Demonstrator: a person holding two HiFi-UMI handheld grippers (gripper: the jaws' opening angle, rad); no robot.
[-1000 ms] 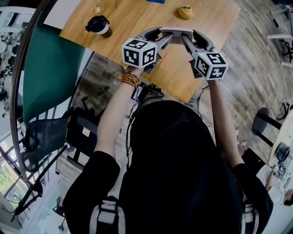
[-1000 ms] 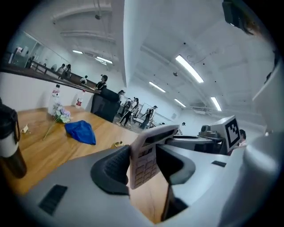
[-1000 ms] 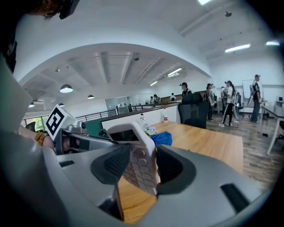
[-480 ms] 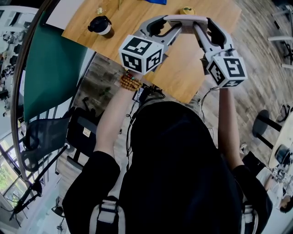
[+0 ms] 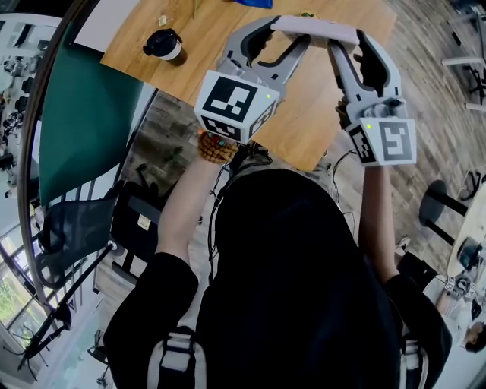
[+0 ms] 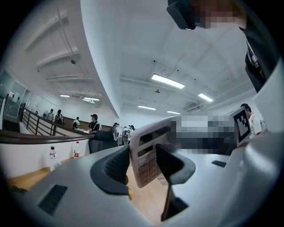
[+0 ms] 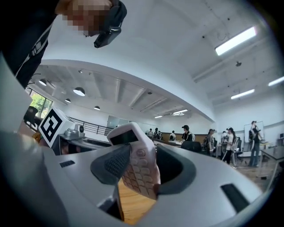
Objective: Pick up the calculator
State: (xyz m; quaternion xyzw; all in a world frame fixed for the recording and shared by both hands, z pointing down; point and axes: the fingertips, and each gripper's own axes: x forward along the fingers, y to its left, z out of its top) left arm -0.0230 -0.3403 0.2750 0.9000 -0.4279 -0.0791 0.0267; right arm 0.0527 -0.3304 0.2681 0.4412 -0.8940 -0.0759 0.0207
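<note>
- Pale plastic calculator hangs above the wooden tabletop's right half, its ends clamped in left gripper and right gripper fingers, partly spread.
- Hands drifting apart could drop it.

In your head view the top edge crops the bench and a blue item; the calculator hides its keys.
</note>
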